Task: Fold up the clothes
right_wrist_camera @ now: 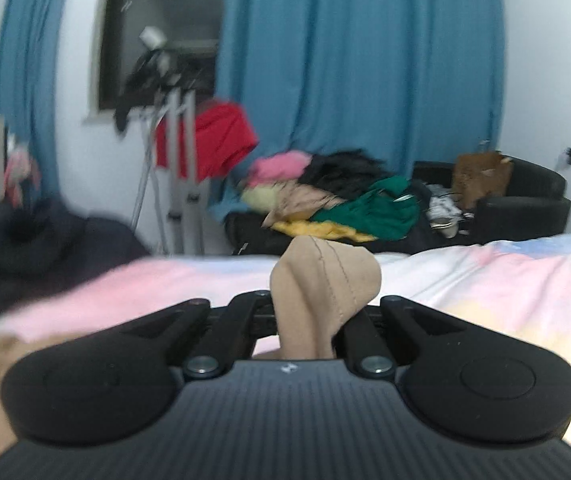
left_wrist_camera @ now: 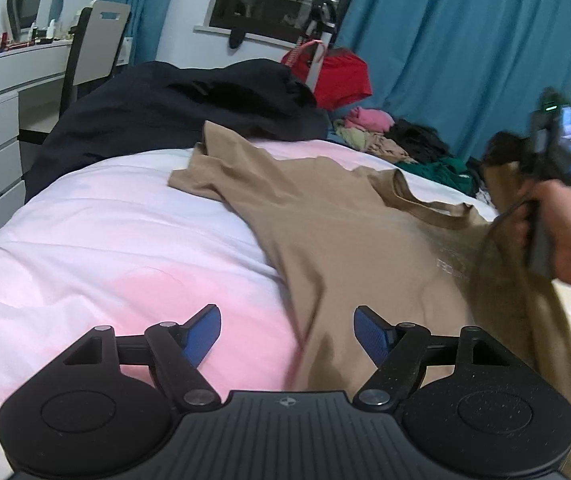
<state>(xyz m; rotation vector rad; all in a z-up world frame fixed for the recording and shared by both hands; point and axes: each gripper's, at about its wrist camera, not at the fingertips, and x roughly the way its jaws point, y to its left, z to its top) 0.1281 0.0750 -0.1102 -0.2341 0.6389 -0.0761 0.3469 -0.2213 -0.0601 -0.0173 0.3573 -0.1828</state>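
The left gripper hovers spread and empty over a tan T-shirt lying across the pink-white bedsheet. The right gripper is clamped tight on a lifted fold of that shirt. Beyond, a heap of clothes sits before teal curtains.

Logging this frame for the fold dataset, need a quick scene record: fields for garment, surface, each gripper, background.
garment: tan shirt, spread on the bed, one edge lifted at the right
surface: bed, white-pink cover
left gripper: open, empty, over the shirt's near edge
right gripper: shut on a bunched fold of the shirt
behind shirt: dark garment
background: clothes pile, blue curtains, red garment on a rack
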